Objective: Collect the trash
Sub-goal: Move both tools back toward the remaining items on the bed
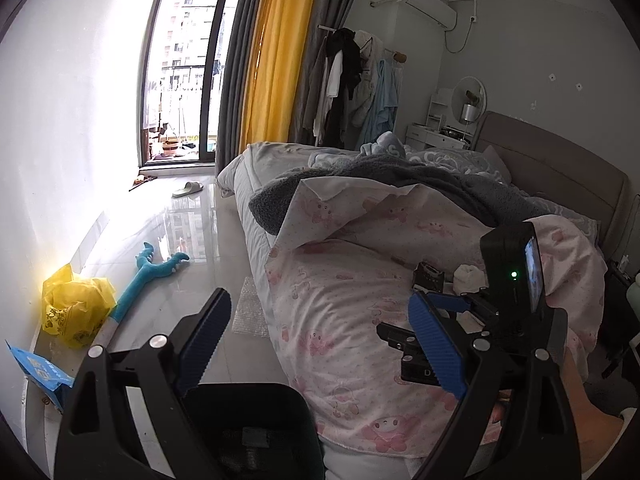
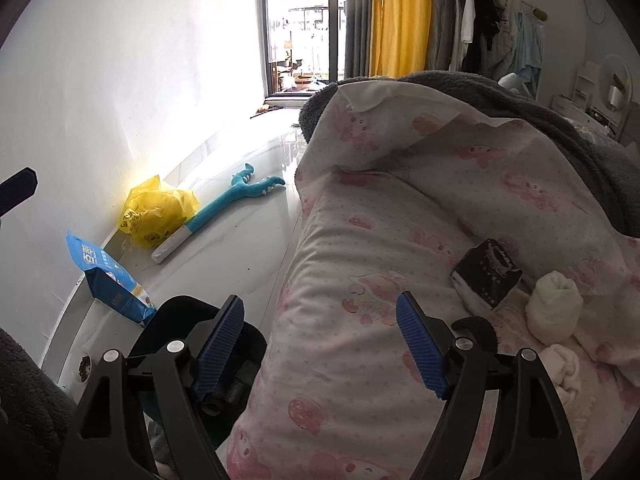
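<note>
Trash lies by the wall: yellow bag and blue packet left of our bed. We hold both grippers, left and right, agape, empty.

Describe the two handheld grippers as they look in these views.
Both the left gripper and the right gripper have black plastic frames with silver bolt heads and ribbed blue pads on the fingers. The right one carries a black camera block with a green light.
</note>
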The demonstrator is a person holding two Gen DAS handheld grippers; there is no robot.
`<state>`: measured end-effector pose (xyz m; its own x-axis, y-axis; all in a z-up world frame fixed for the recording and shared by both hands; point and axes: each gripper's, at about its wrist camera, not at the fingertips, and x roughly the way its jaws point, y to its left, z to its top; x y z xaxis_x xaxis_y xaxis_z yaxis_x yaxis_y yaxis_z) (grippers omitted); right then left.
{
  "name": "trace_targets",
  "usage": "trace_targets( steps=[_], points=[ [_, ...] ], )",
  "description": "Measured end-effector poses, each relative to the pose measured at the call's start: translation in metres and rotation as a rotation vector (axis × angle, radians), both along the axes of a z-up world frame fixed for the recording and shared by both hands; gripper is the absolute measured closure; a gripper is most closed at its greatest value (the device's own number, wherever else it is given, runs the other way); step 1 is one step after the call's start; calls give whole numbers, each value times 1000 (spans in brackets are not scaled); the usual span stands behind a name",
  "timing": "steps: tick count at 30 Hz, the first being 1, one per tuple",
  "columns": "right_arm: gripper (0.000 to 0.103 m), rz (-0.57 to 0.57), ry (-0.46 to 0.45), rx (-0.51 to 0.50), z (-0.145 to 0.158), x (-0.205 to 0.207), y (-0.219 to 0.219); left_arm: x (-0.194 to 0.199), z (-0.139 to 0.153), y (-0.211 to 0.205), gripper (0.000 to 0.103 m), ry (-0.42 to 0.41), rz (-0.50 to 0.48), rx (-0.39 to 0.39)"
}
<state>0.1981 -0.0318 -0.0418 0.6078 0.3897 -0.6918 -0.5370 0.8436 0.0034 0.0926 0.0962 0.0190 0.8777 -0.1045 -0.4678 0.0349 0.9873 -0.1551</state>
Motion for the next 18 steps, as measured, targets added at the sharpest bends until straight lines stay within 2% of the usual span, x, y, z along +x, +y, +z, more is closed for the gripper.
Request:
trace_targets(
  steps=[5,18],
  points=[
    [23,-25,-13,13,3,4,-25,12,-5,-9,11,22,-12,-20],
    [22,-127,-11,53,0,21,-97,41,-27,-54,11,85,-77,-8]
  ],
)
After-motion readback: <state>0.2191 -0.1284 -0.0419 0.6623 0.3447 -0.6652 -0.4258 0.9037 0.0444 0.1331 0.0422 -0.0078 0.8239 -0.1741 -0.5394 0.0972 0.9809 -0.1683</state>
